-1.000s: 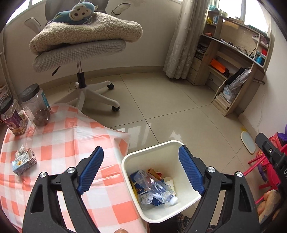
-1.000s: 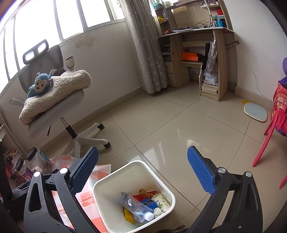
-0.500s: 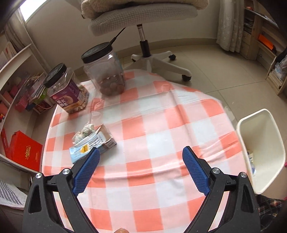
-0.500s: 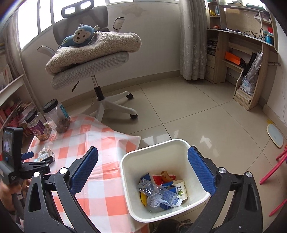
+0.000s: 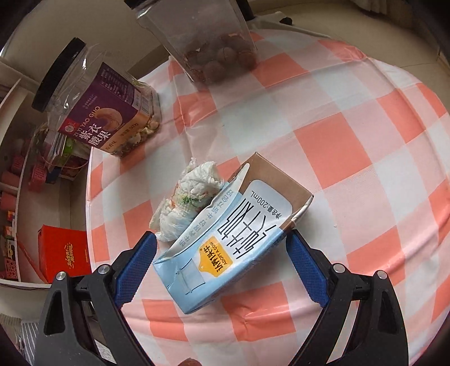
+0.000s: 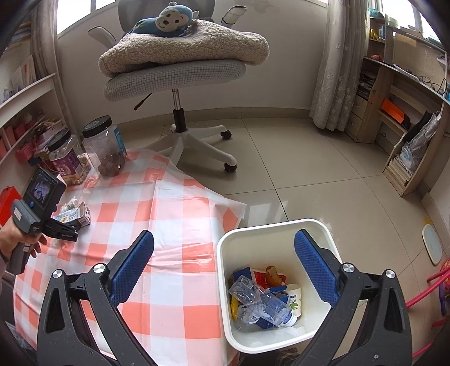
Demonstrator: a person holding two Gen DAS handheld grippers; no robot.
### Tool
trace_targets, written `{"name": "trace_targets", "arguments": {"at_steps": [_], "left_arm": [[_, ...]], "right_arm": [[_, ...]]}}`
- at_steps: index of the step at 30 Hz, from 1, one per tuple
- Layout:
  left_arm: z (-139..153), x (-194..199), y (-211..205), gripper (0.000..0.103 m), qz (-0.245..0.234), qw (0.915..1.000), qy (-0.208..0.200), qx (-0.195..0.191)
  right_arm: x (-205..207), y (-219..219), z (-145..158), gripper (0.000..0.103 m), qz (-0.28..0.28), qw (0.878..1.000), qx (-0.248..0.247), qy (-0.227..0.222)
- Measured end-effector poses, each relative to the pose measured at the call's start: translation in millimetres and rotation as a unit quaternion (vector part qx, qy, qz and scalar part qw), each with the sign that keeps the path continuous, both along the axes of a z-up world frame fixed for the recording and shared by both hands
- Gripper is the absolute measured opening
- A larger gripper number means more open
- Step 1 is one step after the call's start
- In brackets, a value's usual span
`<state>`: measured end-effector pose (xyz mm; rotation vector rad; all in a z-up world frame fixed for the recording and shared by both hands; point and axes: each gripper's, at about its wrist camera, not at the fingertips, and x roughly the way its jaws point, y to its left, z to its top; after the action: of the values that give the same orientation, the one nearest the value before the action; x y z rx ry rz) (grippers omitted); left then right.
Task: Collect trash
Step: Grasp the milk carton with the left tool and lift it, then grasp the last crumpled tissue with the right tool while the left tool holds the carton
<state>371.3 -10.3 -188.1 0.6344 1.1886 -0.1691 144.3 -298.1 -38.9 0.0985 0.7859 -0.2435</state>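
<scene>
Half a second back the left tongs (image 5: pixel 220 257) looked over the whole checked surface (image 5: pixel 351 135) from above; now they have dropped low over the carton (image 5: pixel 225 239), which fills the space between their blue pads. Both pads stand wide apart and neither touches the carton, so the tongs hold nothing. The carton lies on its side, flattened and torn open at its far end, near the left edge of the surface. A crumpled wad (image 5: pixel 189 197) of white wrapper rests against its far-left side, touching it. Farther off on the left stands a purple-labelled jar (image 5: pixel 104 112) with a black lid, and to its right a clear jar (image 5: pixel 211 48) with brown nuts at the bottom.

From the right wrist view, the right tongs (image 6: pixel 223 267) have shifted little and hang wide open and empty, near the bin (image 6: pixel 225 253). The bin stands on the floor just beside the right edge of the surface, and holds a crushed clear bottle (image 6: pixel 261 307), a small cup (image 6: pixel 294 298) and other packaging. In that same view the left tongs (image 6: pixel 70 228) sit at the carton (image 6: pixel 74 215) on the far left of the surface. Beyond the surface stands a chair (image 6: pixel 174 76) carrying a blanket (image 6: pixel 182 48) and a toy monkey (image 6: pixel 166 19).
</scene>
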Motion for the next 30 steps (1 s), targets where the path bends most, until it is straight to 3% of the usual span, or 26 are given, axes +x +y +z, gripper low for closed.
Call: {"name": "trace_targets", "arguments": {"at_steps": [1, 5, 8, 12, 16, 19, 22, 26, 29, 30], "left_arm": [[-2.9, 0.3, -2.6, 0.088, -0.011, 0.9999, 0.003, -0.002], [-2.4, -7.6, -6.7, 0.064, -0.023, 0.9988, 0.006, -0.042], [3.8, -28.5, -7.7, 0.058, -0.035, 0.9971, 0.014, -0.066], [26.5, -65.0, 7.6, 0.055, 0.002, 0.9864, 0.043, -0.159], [59.7, -114.7, 40.2, 0.055, 0.033, 0.9711, 0.061, -0.228], [88.7, -147.5, 71.7, 0.055, 0.081, 0.9599, 0.048, -0.264], [115.2, -164.5, 106.9, 0.056, 0.138, 0.9458, 0.029, -0.292], [138.0, -186.4, 141.0, 0.056, 0.194, 0.9211, -0.006, -0.337], [126.8, -195.0, 155.4, 0.056, 0.227, 0.8954, 0.007, -0.383], [119.5, -197.1, 158.5, 0.056, 0.242, 0.8903, 0.012, -0.386]], "right_arm": [[2.5, 3.3, -0.7, 0.096, 0.004, 1.0, -0.003, 0.002], [11.8, 17.6, -4.3, 0.096, 0.018, 1.0, -0.016, 0.01], [15.4, 31.2, -4.2, 0.096, 0.035, 0.999, -0.025, 0.009], [12.4, 54.0, -4.6, 0.096, 0.083, 0.996, -0.036, -0.003], [9.1, 76.6, -14.8, 0.096, 0.153, 0.988, 0.004, 0.021], [12.2, 101.7, -24.4, 0.096, 0.181, 0.982, 0.014, 0.055], [14.6, 134.9, -24.5, 0.096, 0.221, 0.973, 0.018, 0.062], [21.3, 183.0, -15.2, 0.096, 0.302, 0.952, -0.019, 0.047], [31.3, 215.6, -9.0, 0.096, 0.355, 0.932, -0.064, 0.036], [36.2, 225.7, -7.8, 0.096, 0.371, 0.925, -0.076, 0.032]]}}
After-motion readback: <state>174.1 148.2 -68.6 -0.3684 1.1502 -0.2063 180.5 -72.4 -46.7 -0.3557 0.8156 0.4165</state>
